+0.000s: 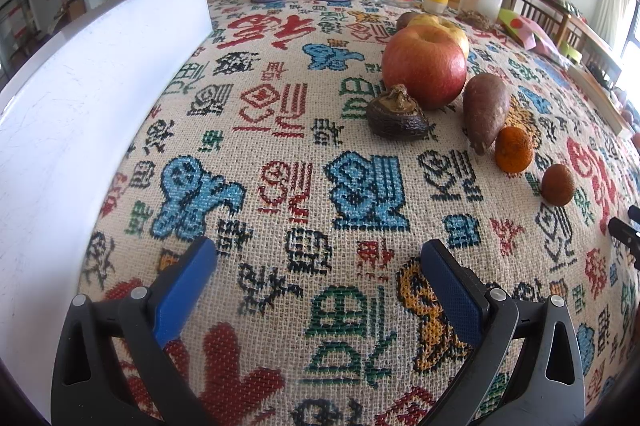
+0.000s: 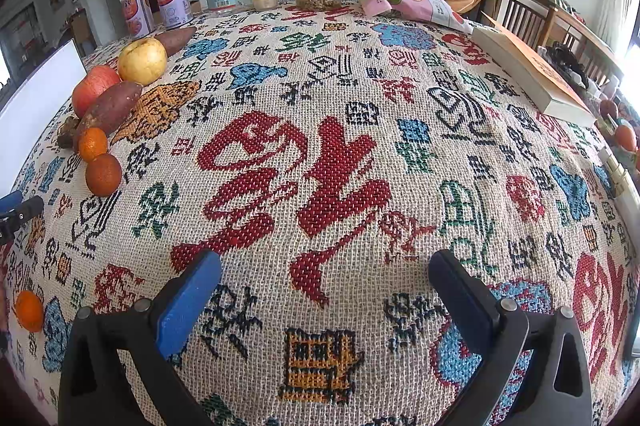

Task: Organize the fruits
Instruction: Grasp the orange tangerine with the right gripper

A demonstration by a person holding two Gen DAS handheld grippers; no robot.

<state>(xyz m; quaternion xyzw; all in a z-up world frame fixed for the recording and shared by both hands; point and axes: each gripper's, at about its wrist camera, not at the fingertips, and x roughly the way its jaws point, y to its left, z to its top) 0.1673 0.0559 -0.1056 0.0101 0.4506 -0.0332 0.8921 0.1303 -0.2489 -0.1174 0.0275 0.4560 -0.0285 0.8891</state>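
Both grippers hang wide apart over the patterned surface point(image 1: 280, 153), holding nothing: left gripper point(image 1: 320, 258), right gripper point(image 2: 326, 268). The fruits sit in a loose row ahead of the left one: red apple point(image 1: 424, 65), sweet potato point(image 1: 484, 109), two small oranges point(image 1: 514, 149), dark shrivelled fruit point(image 1: 396, 113).

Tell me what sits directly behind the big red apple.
Behind the big red apple in the left wrist view sits a yellow apple, mostly hidden; beyond it a brown sweet potato end peeks out. The right wrist view shows both whole.
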